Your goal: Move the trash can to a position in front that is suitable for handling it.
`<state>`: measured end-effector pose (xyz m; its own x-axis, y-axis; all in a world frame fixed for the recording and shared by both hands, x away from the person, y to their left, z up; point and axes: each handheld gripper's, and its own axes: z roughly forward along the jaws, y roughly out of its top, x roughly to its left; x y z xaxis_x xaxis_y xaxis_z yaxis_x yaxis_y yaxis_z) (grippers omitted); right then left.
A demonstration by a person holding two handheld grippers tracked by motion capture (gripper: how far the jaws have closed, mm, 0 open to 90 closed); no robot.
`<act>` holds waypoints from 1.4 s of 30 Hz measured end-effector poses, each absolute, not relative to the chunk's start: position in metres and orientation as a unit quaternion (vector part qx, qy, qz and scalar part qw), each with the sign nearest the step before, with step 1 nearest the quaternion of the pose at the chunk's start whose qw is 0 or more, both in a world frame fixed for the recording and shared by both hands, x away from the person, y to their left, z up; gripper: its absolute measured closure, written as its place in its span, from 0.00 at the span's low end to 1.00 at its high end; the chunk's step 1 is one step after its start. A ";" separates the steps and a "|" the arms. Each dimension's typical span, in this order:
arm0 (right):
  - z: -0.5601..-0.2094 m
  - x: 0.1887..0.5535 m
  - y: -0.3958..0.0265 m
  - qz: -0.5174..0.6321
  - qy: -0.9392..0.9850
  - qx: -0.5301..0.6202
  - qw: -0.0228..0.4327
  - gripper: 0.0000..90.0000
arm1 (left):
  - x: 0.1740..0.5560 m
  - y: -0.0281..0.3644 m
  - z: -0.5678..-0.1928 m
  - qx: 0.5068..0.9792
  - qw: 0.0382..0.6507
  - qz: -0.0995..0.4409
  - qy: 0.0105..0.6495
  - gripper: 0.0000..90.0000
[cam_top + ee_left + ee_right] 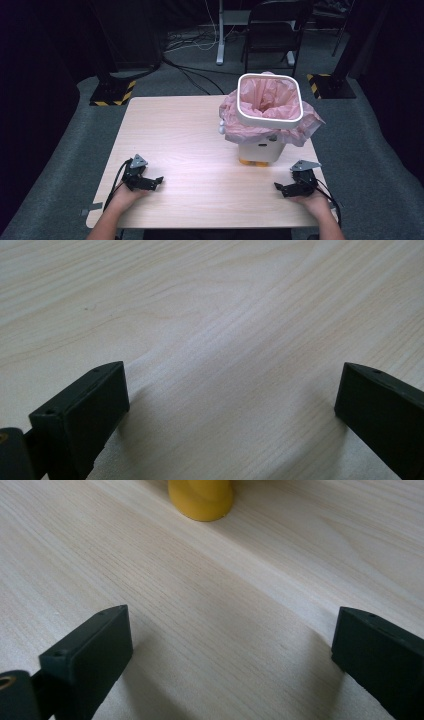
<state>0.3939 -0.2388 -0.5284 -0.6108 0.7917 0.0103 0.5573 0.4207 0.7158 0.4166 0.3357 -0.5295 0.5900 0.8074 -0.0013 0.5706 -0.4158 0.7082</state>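
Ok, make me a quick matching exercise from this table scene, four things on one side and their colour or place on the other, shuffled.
Things:
1. bin liner
2. bin rim
3. left tongs
4. right tongs

Colour or place:
A. white, square with rounded corners
B. open on the table's near left, nothing between the jaws
C. pink, spilling over the sides of the bin
D. open on the table's near right, below the bin

Pairs: 1-C, 2-A, 3-B, 4-D
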 end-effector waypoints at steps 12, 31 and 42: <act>-0.522 0.388 -0.241 0.338 0.818 0.435 0.168 0.19 | 0.415 0.331 -0.520 0.833 0.340 0.152 0.409 0.24; -0.501 0.377 -0.249 0.344 0.805 0.435 0.210 0.38 | 0.406 0.314 -0.489 0.828 0.387 0.155 0.376 0.30; -0.488 0.368 -0.253 0.371 0.785 0.447 0.216 0.38 | 0.404 0.308 -0.473 0.816 0.410 0.163 0.375 0.29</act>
<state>0.3676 -0.2527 -0.4880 -0.5079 0.8614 -0.0074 0.5416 0.3259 0.7749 0.4043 0.3080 -0.4732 0.6666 0.7443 -0.0420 0.4775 -0.3831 0.7907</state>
